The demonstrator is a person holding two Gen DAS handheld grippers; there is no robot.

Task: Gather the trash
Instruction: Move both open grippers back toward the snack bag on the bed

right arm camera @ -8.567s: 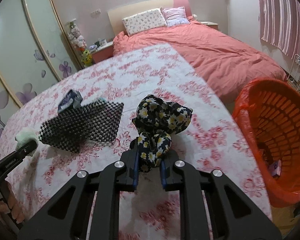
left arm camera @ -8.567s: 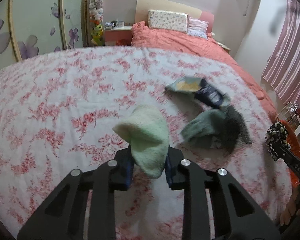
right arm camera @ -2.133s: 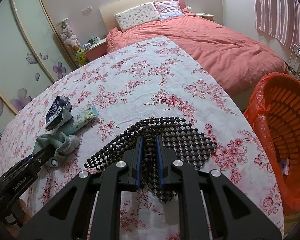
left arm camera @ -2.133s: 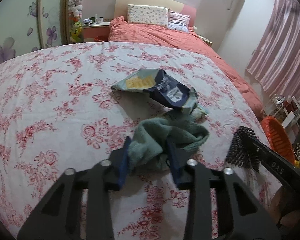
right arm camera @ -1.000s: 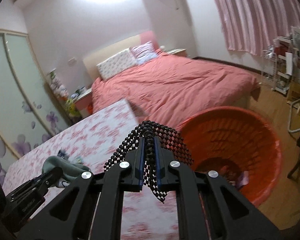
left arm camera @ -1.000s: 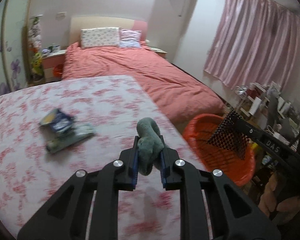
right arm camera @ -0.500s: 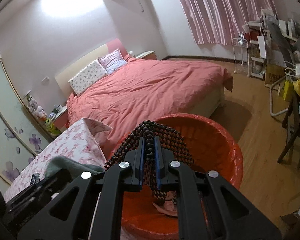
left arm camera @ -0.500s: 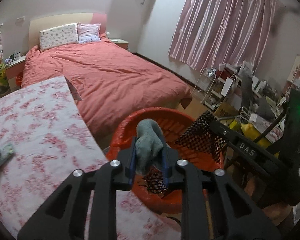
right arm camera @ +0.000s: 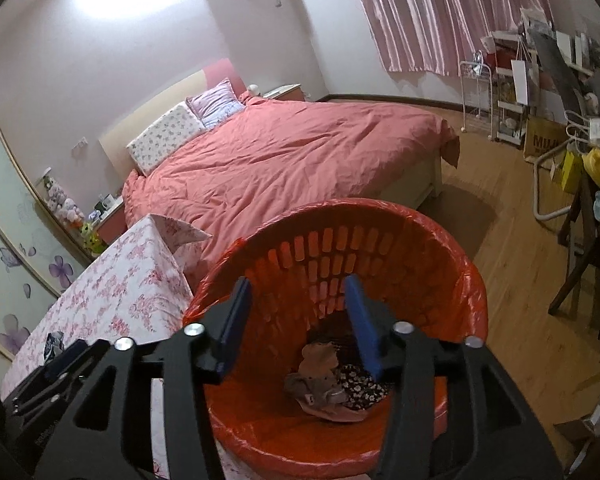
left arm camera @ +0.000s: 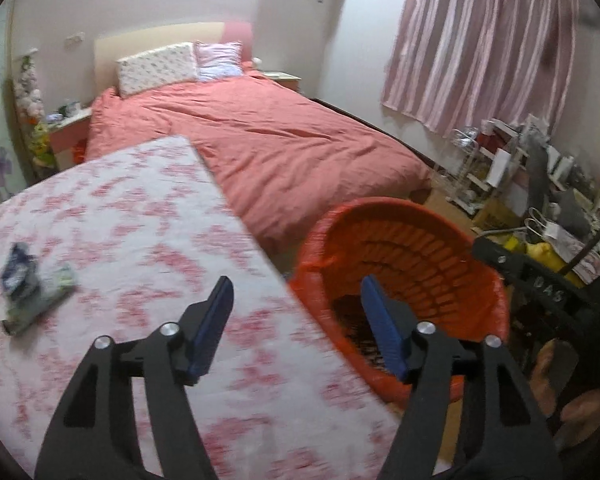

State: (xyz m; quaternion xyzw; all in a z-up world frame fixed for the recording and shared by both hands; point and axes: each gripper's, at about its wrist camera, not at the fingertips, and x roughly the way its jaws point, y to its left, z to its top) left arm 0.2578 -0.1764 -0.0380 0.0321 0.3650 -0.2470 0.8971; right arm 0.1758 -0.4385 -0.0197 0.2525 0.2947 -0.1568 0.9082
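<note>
Now the orange basket stands on the floor just past the edge of my flowered surface, with a heap of dropped cloth at its bottom. My right claw hangs over it, jaws just spread, nothing between them. My left claw has likewise just released, empty, over the surface's edge. Snack wrappers lie near the far left edge.

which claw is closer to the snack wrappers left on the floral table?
Left. The left claw hangs open above the table edge, wrappers off to its left. The right claw is open over the orange basket, past the table.
</note>
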